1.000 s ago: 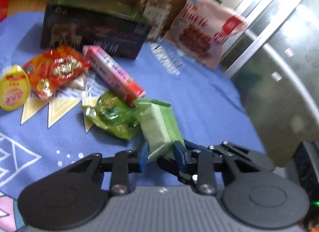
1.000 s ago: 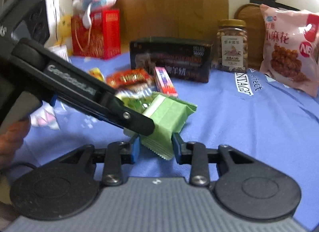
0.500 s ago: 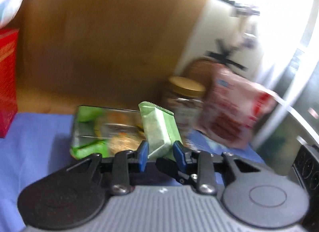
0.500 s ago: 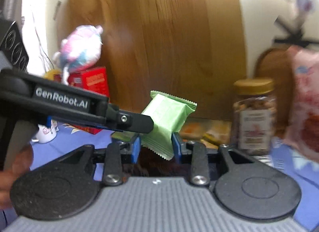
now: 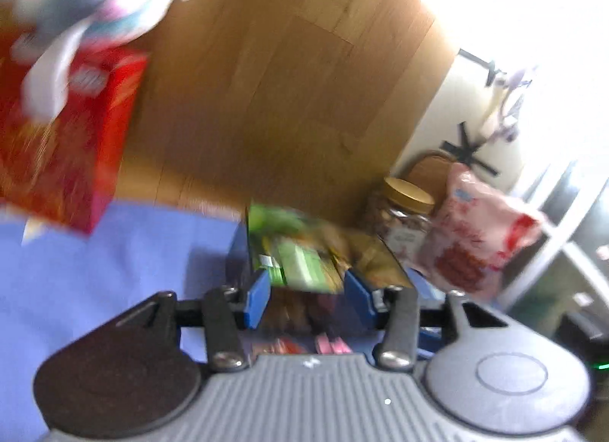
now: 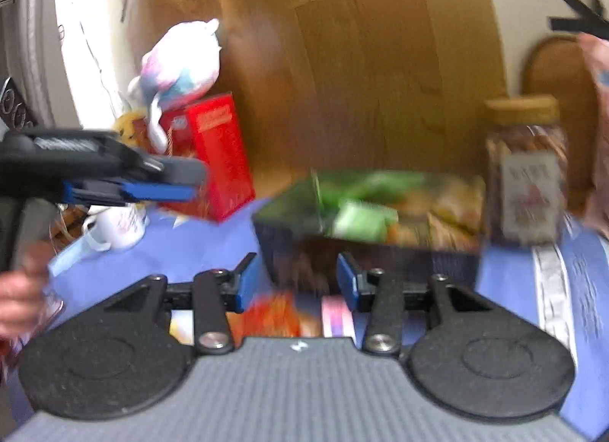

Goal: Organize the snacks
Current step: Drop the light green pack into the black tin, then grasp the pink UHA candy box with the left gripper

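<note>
The green packet lies in the dark box; both grippers have just opened, jaws empty. Other snacks remain on the cloth.

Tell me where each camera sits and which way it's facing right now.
Left wrist: sits on the left tongs, looking slightly down over the dark snack box toward a wood panel; its own tongs show, just opened wider, gripping nothing.
Right wrist: sits on the right tongs, facing the same box; its tongs, also just opened wider and empty, plus the left tongs and a hand.
Shared: the box, the green packet in it, jar, red box.
</note>
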`<state>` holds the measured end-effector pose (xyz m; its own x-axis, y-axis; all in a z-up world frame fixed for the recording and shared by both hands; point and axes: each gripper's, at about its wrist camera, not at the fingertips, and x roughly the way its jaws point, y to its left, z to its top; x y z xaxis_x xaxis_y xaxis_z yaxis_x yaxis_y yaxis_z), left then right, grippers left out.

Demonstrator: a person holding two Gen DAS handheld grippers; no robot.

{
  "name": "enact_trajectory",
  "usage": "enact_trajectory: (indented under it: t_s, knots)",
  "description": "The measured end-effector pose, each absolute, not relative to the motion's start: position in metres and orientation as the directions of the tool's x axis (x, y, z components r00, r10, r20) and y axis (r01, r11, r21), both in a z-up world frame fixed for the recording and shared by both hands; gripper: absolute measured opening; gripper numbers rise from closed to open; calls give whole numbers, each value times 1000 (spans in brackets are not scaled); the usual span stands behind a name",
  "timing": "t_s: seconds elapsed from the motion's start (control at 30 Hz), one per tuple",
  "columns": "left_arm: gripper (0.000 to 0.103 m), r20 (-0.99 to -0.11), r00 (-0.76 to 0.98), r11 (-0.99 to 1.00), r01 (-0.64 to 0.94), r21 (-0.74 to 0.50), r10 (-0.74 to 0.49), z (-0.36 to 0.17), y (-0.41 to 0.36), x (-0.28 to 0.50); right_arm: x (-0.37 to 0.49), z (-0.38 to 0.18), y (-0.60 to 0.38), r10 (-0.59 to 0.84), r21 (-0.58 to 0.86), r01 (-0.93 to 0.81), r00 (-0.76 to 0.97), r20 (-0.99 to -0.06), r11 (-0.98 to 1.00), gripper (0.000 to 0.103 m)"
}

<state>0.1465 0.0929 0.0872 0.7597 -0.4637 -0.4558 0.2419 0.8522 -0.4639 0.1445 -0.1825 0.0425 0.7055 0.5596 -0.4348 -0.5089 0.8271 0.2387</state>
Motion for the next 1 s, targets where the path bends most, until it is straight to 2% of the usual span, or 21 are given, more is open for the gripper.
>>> enact_trajectory:
  t_s: [0.07, 0.17, 0.2, 0.23, 0.27, 0.37, 0.5, 0.63, 0.73, 0.77, 0.8, 0.9, 1.0]
  knots:
    - [43, -456, 747, 838, 246, -487, -484, 73, 95, 120, 126, 28, -192, 501, 202, -462, 736, -455, 863, 48]
    - [43, -477, 710, 820, 252, -515, -518, 50, 85, 96, 120, 5, -197, 439, 170, -419, 716, -543, 892, 46]
    - [43, -486, 697, 814, 251, -524, -528, 43, 81, 92, 121, -1, -196, 428, 163, -415, 698, -574, 895, 39]
    - [43, -500, 680, 810, 250, -531, -537, 37, 78, 91, 121, -6, -196, 432, 168, -421, 678, -595, 891, 26]
    - [43, -516, 665, 810, 243, -534, -540, 32, 75, 93, 122, -6, -195, 435, 171, -424, 671, -600, 889, 25]
    - [43, -523, 651, 804, 240, -544, -549, 28, 75, 83, 113, 7, -207, 410, 165, -392, 704, -580, 905, 24]
    - [43, -481, 676, 791, 259, -555, -558, 37, 86, 67, 77, 36, -221, 565, 238, -523, 657, -498, 818, 25]
    - [43, -490, 668, 795, 266, -545, -560, 36, 88, 60, 45, 30, -218, 687, 272, -668, 497, -530, 693, 25]
    - [43, -527, 637, 802, 268, -534, -563, 26, 79, 61, 25, 5, -214, 640, 165, -714, 470, -607, 681, 25]
    - [43, -538, 624, 803, 272, -531, -567, 23, 75, 62, 21, -1, -216, 613, 134, -706, 486, -624, 696, 31]
    - [43, -547, 611, 803, 282, -525, -572, 21, 68, 64, 19, -3, -221, 589, 118, -682, 515, -623, 722, 33]
    - [53, -564, 593, 811, 323, -487, -575, 18, 50, 68, 9, -1, -237, 556, 134, -612, 578, -598, 780, 35]
    - [53, -603, 562, 824, 358, -438, -565, 14, 29, 73, -6, -6, -247, 540, 148, -577, 600, -591, 803, 35]
